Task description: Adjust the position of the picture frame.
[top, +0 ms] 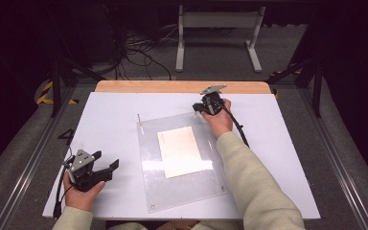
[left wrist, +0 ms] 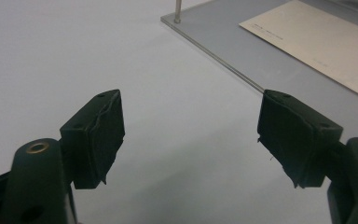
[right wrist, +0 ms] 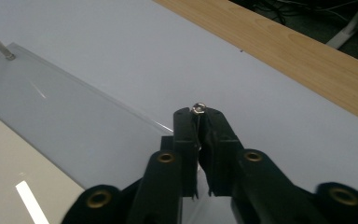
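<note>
Two tongs | right tongs pinch corner pin upright at acrylic plate — for seating, likely | left tongs wide, idle on bench

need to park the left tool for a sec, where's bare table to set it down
Bare white table lies left of the clear acrylic plate, from the upright pin forward to the open left hand-held gripper. A narrower strip runs right of the plate. It is crowded at the plate's far right corner, where the right hand-held gripper is shut on a small metal post.
</note>
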`<state>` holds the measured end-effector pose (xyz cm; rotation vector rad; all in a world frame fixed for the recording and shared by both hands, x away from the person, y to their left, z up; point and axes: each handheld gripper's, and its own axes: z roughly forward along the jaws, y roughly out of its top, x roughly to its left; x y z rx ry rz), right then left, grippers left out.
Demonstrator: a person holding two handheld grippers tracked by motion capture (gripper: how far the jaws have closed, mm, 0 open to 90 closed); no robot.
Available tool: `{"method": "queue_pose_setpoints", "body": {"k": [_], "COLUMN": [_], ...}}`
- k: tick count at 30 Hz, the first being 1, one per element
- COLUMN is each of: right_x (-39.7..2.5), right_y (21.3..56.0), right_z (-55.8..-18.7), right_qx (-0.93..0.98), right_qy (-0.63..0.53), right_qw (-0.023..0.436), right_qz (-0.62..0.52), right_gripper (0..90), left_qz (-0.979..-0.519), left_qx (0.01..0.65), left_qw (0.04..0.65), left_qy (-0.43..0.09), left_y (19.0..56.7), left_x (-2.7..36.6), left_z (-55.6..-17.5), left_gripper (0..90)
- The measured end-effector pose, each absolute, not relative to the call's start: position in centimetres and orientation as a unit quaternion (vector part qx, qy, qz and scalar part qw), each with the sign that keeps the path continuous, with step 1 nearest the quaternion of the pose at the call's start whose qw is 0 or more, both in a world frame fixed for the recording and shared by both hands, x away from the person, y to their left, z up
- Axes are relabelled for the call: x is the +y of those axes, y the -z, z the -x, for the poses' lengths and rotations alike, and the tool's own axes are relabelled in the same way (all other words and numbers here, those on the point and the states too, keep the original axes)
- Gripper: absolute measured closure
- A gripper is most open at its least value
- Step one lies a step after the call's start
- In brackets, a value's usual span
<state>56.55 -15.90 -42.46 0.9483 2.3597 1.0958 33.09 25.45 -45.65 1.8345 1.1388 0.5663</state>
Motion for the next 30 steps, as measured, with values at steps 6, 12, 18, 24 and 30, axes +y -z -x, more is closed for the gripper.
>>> {"method": "queue_pose_setpoints", "body": {"k": [6,12,18,24,30], "right_x": [-16.4,-18.0,-20.3,-22.0,-22.3], "right_y": [41.8,40.8,40.7,41.0,41.8], "right_z": [-56.2,-54.7,-53.1,-52.2,-52.2], "right_qx": [0.842,0.843,0.838,0.836,0.833], "right_qy": [-0.378,-0.365,-0.365,-0.368,-0.369], "right_qw": [0.188,0.200,0.205,0.198,0.192], "right_qz": [-0.337,-0.341,-0.349,-0.356,-0.365], "right_gripper": [84.9,84.9,84.9,84.9,84.9], "left_qz": [-0.742,-0.745,-0.750,-0.755,-0.761], "left_qx": [0.454,0.448,0.437,0.429,0.423], "left_qw": [0.439,0.441,0.445,0.447,0.445], "left_qy": [-0.226,-0.225,-0.219,-0.214,-0.213], "left_y": [45.6,45.5,45.4,45.5,45.4], "left_x": [25.2,24.6,23.8,23.1,22.6], "left_z": [-33.2,-33.6,-33.9,-34.4,-34.5], "left_gripper": [23.5,23.5,23.5,23.4,23.4]}}
